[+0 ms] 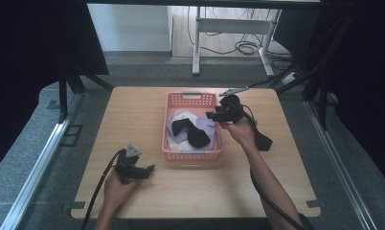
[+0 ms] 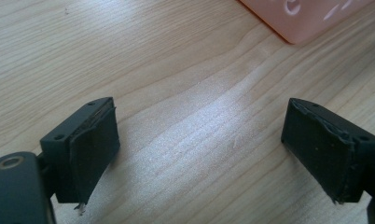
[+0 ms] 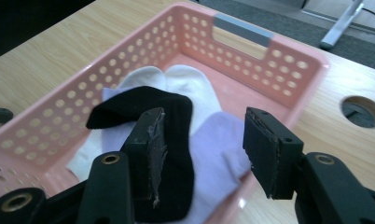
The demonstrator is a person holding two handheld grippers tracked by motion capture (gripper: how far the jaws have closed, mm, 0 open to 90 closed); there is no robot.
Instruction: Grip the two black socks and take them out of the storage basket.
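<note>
The pink basket [image 1: 192, 152] stands past the middle of the tabletop [image 1: 133, 115] toward its far edge, holding a black sock [image 3: 174, 140] across a lavender one [image 3: 218, 154] and a white one [image 3: 176, 77], whose lower parts lie hidden beneath it. The right gripper [image 3: 202, 140] hangs over the basket's right rim, forearm reaching in from the near right corner, jaws apart and empty. The left gripper [image 2: 199, 144] rests low near the near left edge, jaws wide over bare wood.

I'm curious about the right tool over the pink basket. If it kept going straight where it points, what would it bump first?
Probably the black sock in the pink basket; the right tool looks aimed there, though depth is unclear.
</note>
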